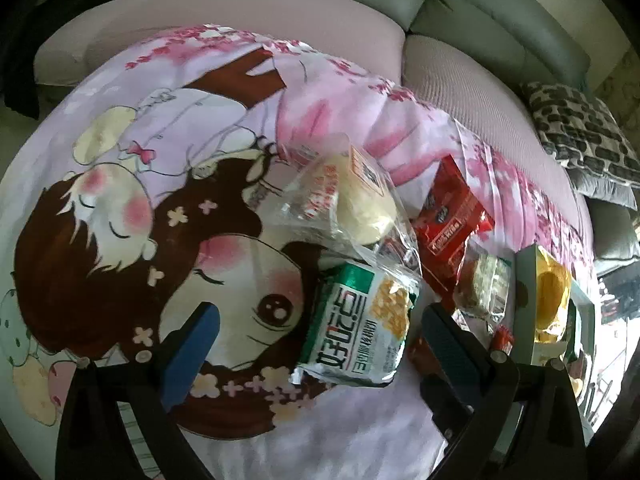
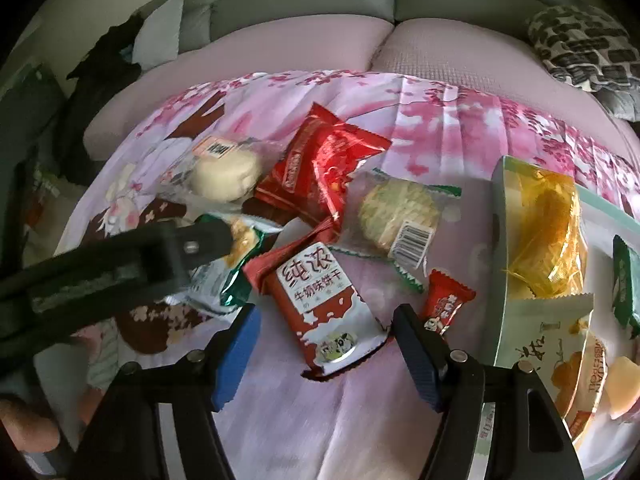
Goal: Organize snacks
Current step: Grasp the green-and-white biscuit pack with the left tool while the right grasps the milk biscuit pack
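My right gripper (image 2: pixel 326 344) straddles the red-and-white biscuit packet (image 2: pixel 324 304), jaws apart, pads not yet pressing it; it reads 纯浓 牛奶味饼干. My left gripper (image 1: pixel 320 336) hangs open over the green-and-white corn snack (image 1: pixel 360 312). Farther off, loose snacks lie heaped on the cartoon blanket (image 2: pixel 440 120), likely awaiting the box (image 2: pixel 498 208) beside them.

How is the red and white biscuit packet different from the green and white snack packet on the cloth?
The biscuit packet is red and white and lies between the right gripper fingers; the green packet is green and white, between the left gripper fingers. Neither is pinched. Both lie flat, sealed, on the printed cloth.
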{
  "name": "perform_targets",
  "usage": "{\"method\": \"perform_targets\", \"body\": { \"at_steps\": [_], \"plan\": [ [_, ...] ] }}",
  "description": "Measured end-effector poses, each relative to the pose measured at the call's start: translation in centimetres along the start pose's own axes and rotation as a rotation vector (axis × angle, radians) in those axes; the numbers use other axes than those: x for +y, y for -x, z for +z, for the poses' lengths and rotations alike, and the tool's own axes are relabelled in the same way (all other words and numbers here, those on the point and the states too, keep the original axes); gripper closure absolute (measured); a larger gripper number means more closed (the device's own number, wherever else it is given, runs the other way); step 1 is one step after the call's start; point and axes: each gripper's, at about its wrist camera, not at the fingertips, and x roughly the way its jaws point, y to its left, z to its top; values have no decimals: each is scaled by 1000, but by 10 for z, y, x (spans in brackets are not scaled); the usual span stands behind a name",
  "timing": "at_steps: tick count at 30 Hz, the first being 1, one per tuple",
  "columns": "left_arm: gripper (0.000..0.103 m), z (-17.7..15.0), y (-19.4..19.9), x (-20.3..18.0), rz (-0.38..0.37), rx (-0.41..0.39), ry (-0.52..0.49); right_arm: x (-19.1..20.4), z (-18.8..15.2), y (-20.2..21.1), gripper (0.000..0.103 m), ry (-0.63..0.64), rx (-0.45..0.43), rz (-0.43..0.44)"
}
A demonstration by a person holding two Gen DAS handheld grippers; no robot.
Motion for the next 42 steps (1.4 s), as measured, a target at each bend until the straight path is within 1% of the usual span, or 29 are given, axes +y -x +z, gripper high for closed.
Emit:
{"method": "perform_targets", "body": {
  "at_steps": [1,6,9,12,22,28,34,38,42],
  "plan": [
    [2,0,-2,-1,-1,6,-5,1,-1,0,40,4,5,5],
    [5,-2,-10,-5,7,34,-20,-1,-1,-2,45,-4,7,-2],
    [8,-3,-13,-4,9,41,-19,-5,0,-6,46,-25,4,18],
    [8,-2,-14,-4,4,42,-16,-2,0,-11,46,-16,-5,16],
    [8,0,-23,-8,29,42,-27,4,2,-20,46,12,-15,-15],
    [8,0,-25,-9,32,41,-30,1,2,-19,47,-14,-1,-9],
    [8,0,-24,-8,27,44,-25,-4,2,-18,48,-37,13,-21],
    [8,1,-23,-3,40,40,-9,-12,2,-15,57,-70,16,-27],
    [9,1,-24,-3,50,40,-12,-14,2,-15,57,-77,17,-24]
  ]
}}
